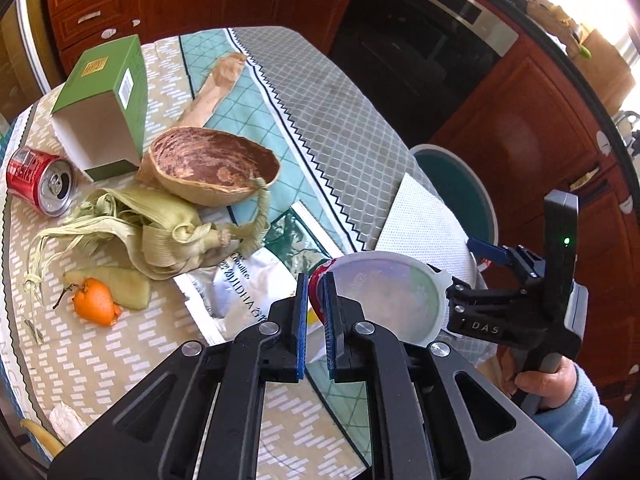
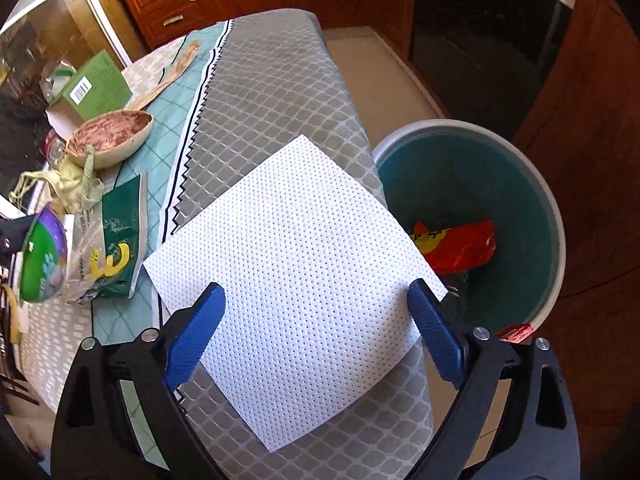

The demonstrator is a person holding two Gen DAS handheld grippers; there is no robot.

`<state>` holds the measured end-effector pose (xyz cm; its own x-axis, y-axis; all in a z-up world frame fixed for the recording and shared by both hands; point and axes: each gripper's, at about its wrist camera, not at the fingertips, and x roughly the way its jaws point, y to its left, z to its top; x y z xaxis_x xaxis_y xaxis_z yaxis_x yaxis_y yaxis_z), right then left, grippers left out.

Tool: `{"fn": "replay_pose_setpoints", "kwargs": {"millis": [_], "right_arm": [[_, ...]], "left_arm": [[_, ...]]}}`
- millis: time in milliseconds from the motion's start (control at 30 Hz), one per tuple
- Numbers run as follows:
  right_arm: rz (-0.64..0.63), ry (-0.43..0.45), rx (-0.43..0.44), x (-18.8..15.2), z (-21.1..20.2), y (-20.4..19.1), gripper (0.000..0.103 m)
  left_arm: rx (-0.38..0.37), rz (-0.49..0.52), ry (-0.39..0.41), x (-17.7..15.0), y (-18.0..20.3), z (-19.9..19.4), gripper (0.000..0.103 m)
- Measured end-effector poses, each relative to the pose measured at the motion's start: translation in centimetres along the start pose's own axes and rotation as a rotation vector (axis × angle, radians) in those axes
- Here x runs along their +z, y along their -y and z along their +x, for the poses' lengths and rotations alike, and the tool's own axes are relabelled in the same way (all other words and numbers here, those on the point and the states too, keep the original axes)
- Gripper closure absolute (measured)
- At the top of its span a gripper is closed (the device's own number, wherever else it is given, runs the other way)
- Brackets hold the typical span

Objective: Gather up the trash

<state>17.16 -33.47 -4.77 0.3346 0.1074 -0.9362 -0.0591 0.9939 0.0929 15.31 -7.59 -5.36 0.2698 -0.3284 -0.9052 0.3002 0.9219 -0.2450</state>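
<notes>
Left gripper [image 1: 316,320]: fingers nearly closed, pinching the edge of a round plastic lid [image 1: 384,300], which stands tilted on edge over the worktop [image 1: 100,360] with its face turned toward the camera. Right gripper [image 2: 316,336]: fingers spread wide and holding nothing, poised above a white paper towel [image 2: 296,280] that lies flat at the worktop's edge, one corner overhanging toward the bin [image 2: 556,216].

Bin: round, grey rim, green inside, standing on the floor just beside the worktop; in it lies a red wrapper [image 2: 460,250] with yellow print, long axis running across the bin.

Worktop, farther out: a green snack bag [image 2: 120,240] lying flat; corn husks [image 1: 152,232], long axis across the view; an orange peel [image 1: 96,300]; a brown shell-shaped bowl [image 1: 212,168], open side up, empty; a red can [image 1: 40,180] on its side, mouth toward the camera; a green box [image 1: 104,104] on its side, open end toward the camera.
</notes>
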Motion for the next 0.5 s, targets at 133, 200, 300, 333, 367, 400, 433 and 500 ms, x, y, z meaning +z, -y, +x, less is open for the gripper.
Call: {"fn": "replay_pose_setpoints", "kwargs": {"millis": [133, 200, 300, 333, 367, 400, 433, 500], "right_arm": [[-0.063, 0.020, -0.059, -0.5, 0.5, -1.3, 0.009], [-0.070, 0.015, -0.060, -0.4, 0.4, -1.2, 0.015], [-0.135, 0.006, -0.029, -0.5, -0.5, -2.9, 0.057], [-0.160, 0.001, -0.027, -0.5, -0.7, -3.8, 0.065], [-0.165, -0.010, -0.018, -0.5, -0.8, -4.3, 0.079], [-0.162, -0.023, -0.005, -0.3, -0.9, -4.6, 0.090], [-0.152, -0.034, 0.011, -0.3, -0.9, -4.8, 0.094], [-0.113, -0.041, 0.046, -0.1, -1.3, -4.7, 0.099]], "left_arm": [[-0.022, -0.035, 0.009, -0.3, -1.9, -0.3, 0.095], [-0.039, -0.044, 0.011, -0.4, -2.4, -0.3, 0.095], [-0.062, -0.043, 0.013, -0.3, -2.5, -0.2, 0.095], [-0.070, -0.042, 0.015, -0.3, -2.4, -0.1, 0.095], [-0.077, -0.042, 0.020, -0.3, -2.3, -0.2, 0.095], [-0.084, -0.042, 0.026, -0.2, -2.3, -0.3, 0.095], [-0.090, -0.043, 0.031, -0.2, -2.2, -0.4, 0.095], [-0.093, -0.038, 0.037, -0.2, -2.0, -0.7, 0.095]]}}
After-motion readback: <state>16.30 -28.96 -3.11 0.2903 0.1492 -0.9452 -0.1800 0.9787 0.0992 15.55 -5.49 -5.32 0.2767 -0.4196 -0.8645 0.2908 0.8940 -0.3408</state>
